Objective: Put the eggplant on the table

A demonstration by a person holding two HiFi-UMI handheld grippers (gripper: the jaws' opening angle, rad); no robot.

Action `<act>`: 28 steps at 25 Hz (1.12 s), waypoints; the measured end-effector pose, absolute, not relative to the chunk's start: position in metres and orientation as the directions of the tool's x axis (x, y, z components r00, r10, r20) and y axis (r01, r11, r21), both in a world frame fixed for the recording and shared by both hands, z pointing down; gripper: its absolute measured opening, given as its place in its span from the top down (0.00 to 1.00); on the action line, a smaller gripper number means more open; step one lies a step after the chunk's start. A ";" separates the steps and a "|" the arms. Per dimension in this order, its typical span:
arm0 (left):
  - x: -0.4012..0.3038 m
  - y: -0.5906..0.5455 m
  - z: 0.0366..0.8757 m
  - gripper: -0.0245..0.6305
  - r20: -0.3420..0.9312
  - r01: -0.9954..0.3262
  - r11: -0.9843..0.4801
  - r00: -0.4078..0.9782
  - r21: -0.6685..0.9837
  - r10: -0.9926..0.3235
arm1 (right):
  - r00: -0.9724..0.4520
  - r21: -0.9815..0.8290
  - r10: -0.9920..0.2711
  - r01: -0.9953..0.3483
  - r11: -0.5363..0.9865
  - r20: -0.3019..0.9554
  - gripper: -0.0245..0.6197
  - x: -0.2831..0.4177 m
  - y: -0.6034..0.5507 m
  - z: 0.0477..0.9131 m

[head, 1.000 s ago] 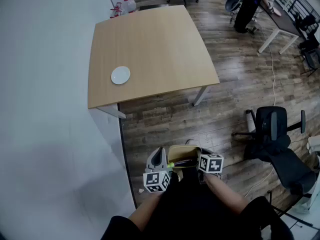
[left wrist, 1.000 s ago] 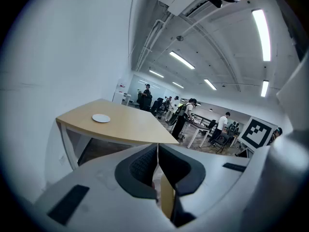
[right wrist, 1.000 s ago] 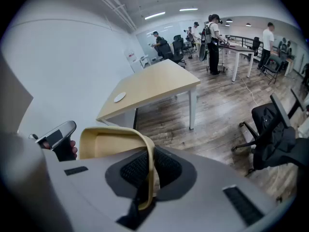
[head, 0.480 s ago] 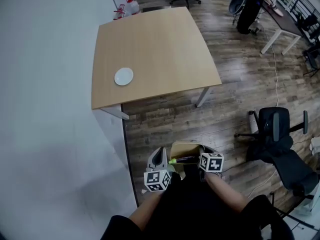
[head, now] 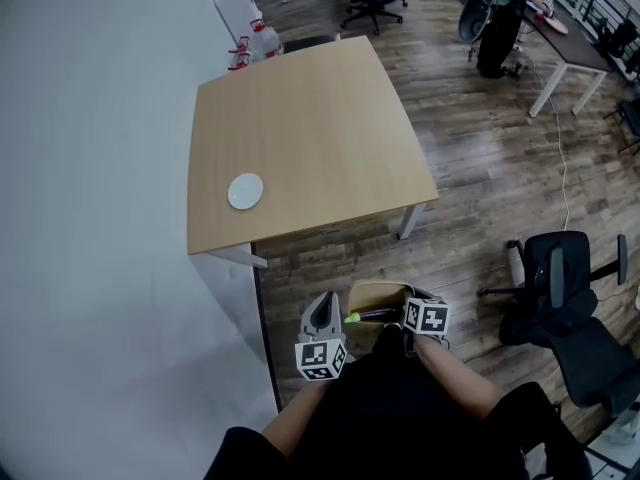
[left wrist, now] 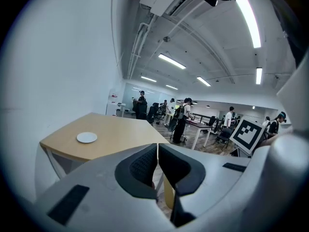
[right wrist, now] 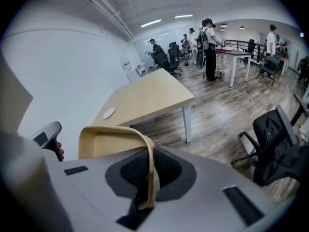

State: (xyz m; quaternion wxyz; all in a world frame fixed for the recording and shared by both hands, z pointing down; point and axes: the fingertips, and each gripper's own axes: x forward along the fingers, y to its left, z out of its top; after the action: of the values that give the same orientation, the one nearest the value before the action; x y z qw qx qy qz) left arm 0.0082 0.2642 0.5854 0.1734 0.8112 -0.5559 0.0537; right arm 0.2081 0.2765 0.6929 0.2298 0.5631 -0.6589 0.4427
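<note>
Eggplant: the dark purple eggplant with a green stem (head: 372, 316) lies inside a tan paper bag (head: 378, 293). The bag is held low in front of the person, well apart from the counter.
Bag: open at the top, with its thin rim passing between the right gripper's jaws.
Right gripper (right wrist: 146, 175): jaws clamped on the bag's rim, pointing steeply down.
Left gripper (left wrist: 158, 164): jaws together with nothing between them, just beside the bag.
Counter: the light wooden square counter (head: 310, 128) stands ahead by the white wall. It carries only a small round white plate (head: 245, 191) near its left edge.
Step in hand: carrying the bag to the counter, probably early in the task.
Doing it well: keep the bag upright and the grip firm so the thin rim neither slips nor tears. Aim for bare wood clear of the plate. The free left gripper can then open and take the eggplant at its middle.
Surroundings: a black office chair (head: 560, 298) stands off to the right on the wooden floor.
</note>
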 end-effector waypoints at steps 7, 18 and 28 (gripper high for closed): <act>0.029 0.219 0.562 0.93 0.224 -0.951 -0.273 0.301 0.149 -0.927 | -0.297 -0.351 -0.525 -0.936 -0.004 0.798 0.85 0.236 0.222 0.702; 0.022 0.146 0.520 0.93 0.109 -0.975 -0.208 0.215 0.072 -0.971 | -0.307 -0.351 -0.498 -0.936 0.006 0.811 0.85 0.246 0.153 0.703; -0.002 0.050 0.514 0.93 0.020 -0.974 -0.216 0.218 0.065 -0.976 | -0.240 -0.283 -0.463 -0.959 -0.023 0.853 0.85 0.235 0.083 0.724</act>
State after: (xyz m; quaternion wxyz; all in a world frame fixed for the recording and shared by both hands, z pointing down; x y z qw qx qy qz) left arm -0.0018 0.0502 0.5141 0.0315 0.7797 -0.6252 -0.0125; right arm 0.2352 0.0826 0.7242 0.2733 0.5524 -0.6434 0.4541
